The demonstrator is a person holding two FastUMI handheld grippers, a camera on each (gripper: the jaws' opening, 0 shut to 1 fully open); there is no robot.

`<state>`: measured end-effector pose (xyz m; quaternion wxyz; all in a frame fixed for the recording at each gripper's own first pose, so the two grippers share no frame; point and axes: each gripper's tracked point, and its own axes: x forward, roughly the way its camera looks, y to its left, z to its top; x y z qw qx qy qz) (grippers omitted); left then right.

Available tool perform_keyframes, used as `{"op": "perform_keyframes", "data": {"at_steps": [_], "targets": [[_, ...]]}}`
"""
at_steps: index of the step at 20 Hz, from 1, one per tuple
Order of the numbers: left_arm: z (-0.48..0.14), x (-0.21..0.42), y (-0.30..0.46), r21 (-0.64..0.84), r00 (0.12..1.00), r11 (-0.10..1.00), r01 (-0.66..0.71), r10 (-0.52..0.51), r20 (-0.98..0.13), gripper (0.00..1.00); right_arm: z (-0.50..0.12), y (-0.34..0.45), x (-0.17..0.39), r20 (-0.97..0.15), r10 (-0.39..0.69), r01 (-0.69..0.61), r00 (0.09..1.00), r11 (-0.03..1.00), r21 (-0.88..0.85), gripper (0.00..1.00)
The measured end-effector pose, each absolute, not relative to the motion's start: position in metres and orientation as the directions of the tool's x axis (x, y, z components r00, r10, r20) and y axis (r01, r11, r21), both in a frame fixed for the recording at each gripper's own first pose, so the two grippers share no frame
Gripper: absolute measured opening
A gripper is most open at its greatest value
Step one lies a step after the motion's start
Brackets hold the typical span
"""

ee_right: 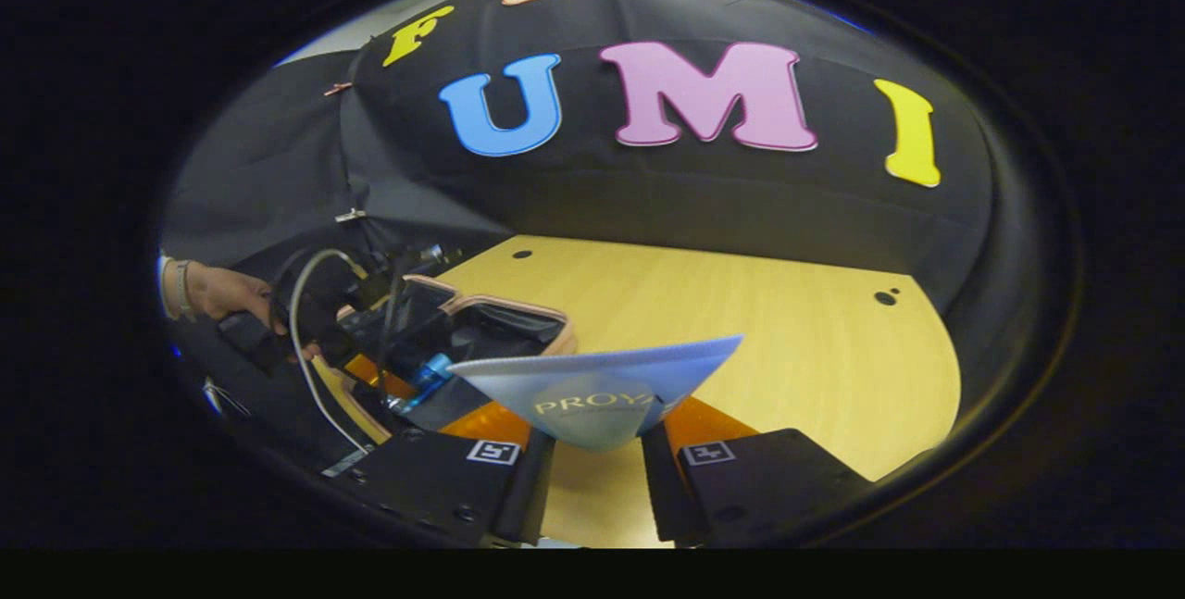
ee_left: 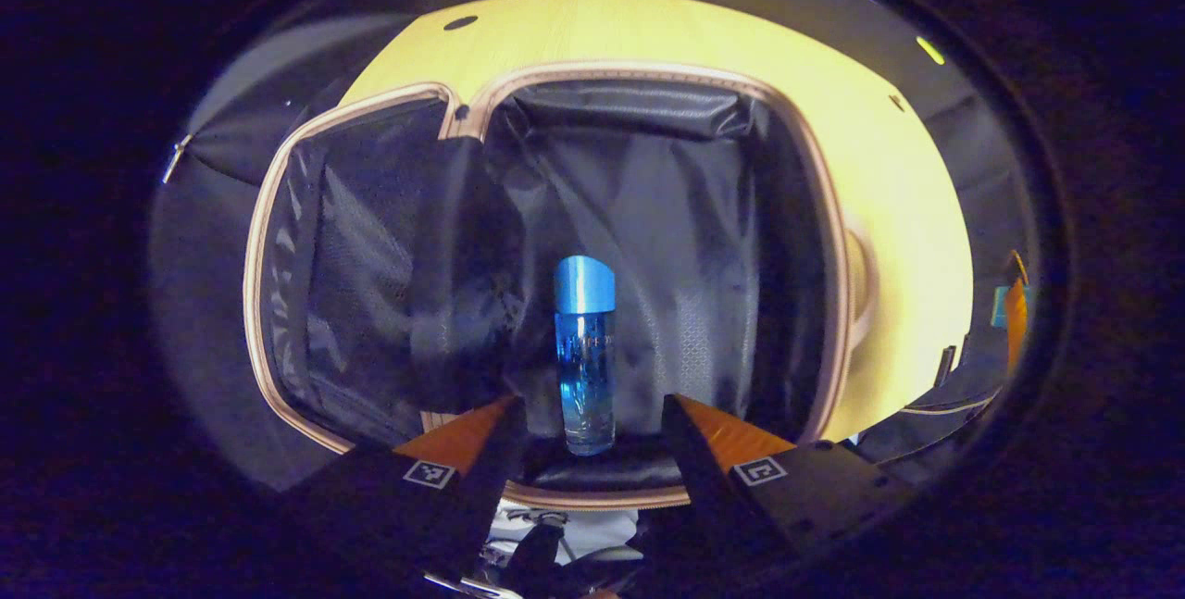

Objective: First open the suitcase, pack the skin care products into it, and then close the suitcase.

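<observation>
The suitcase [ee_left: 648,210] lies open on the table; it has a dark lining and a beige zip edge, with its mesh-lined lid [ee_left: 361,266] folded out to the left. A blue skin care bottle [ee_left: 585,354] with a blue cap rests inside it. My left gripper [ee_left: 590,405] hovers over the bottle's base, open, with a gap on each side of the bottle. My right gripper [ee_right: 595,437] is shut on a pale blue flat sachet [ee_right: 602,377], held above the table to the right of the suitcase [ee_right: 505,317]. The left gripper [ee_right: 407,386] and the bottle [ee_right: 430,369] also show there.
The light wooden table [ee_right: 759,330] stretches ahead and to the right, with small holes in it. A person's hand [ee_right: 222,293] holds the left gripper, with a cable looping beside it. Black cloth walls close in the booth behind and on the left.
</observation>
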<state>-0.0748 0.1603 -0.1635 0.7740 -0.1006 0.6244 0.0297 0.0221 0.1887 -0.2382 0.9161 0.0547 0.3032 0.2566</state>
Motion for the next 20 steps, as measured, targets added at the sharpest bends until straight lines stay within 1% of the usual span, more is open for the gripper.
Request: {"op": "perform_keyframes", "data": {"at_steps": [1,3,5,6,9,11,13,15,16,17,18,19,20], "targets": [[-0.149,-0.074,0.161,-0.166,0.285,0.975,-0.144,-0.120,-0.951,0.93,-0.239,0.209,0.022,-0.537,0.533,-0.453,0.654,0.844,0.287,0.48],[-0.125,-0.082,0.175,-0.223,0.389,0.965,-0.134,-0.156,-0.908,0.94,-0.249,0.251,0.015,-0.567,0.603,-0.467,0.561,0.796,0.386,0.48],[-0.109,-0.100,0.201,-0.244,0.452,0.954,-0.172,-0.144,-0.880,0.91,-0.265,0.292,0.009,-0.591,0.656,-0.423,0.469,0.755,0.502,0.48],[-0.103,-0.110,0.220,-0.239,0.467,0.949,-0.206,-0.119,-0.876,0.91,-0.276,0.308,0.002,-0.617,0.663,-0.391,0.423,0.748,0.536,0.48],[-0.098,-0.146,0.277,-0.228,0.474,0.916,-0.330,-0.048,-0.879,0.92,-0.315,0.349,-0.013,-0.695,0.647,-0.326,0.313,0.760,0.561,0.48],[-0.103,-0.169,0.313,-0.233,0.462,0.873,-0.429,-0.009,-0.887,0.94,-0.337,0.369,-0.025,-0.750,0.619,-0.262,0.231,0.783,0.565,0.48],[-0.109,-0.178,0.345,-0.240,0.458,0.830,-0.503,0.020,-0.889,0.94,-0.362,0.382,-0.036,-0.809,0.569,-0.198,0.148,0.818,0.540,0.48],[-0.108,-0.183,0.380,-0.233,0.456,0.804,-0.548,0.054,-0.888,0.94,-0.377,0.386,-0.049,-0.854,0.515,-0.173,0.075,0.850,0.498,0.48],[-0.108,-0.185,0.399,-0.220,0.452,0.797,-0.562,0.074,-0.889,0.94,-0.382,0.386,-0.051,-0.869,0.491,-0.170,0.058,0.863,0.476,0.49],[-0.110,-0.186,0.416,-0.206,0.447,0.794,-0.572,0.092,-0.890,0.94,-0.386,0.385,-0.055,-0.885,0.464,-0.173,0.041,0.875,0.451,0.43],[-0.113,-0.186,0.429,-0.191,0.437,0.791,-0.581,0.106,-0.893,0.94,-0.390,0.383,-0.056,-0.896,0.442,-0.182,0.041,0.885,0.429,0.44],[-0.118,-0.184,0.435,-0.180,0.428,0.789,-0.587,0.114,-0.897,0.94,-0.390,0.384,-0.056,-0.900,0.434,-0.178,0.041,0.890,0.421,0.52],[-0.122,-0.183,0.441,-0.173,0.416,0.786,-0.593,0.115,-0.902,0.94,-0.389,0.386,-0.055,-0.898,0.439,-0.167,0.041,0.889,0.427,0.55]]}}
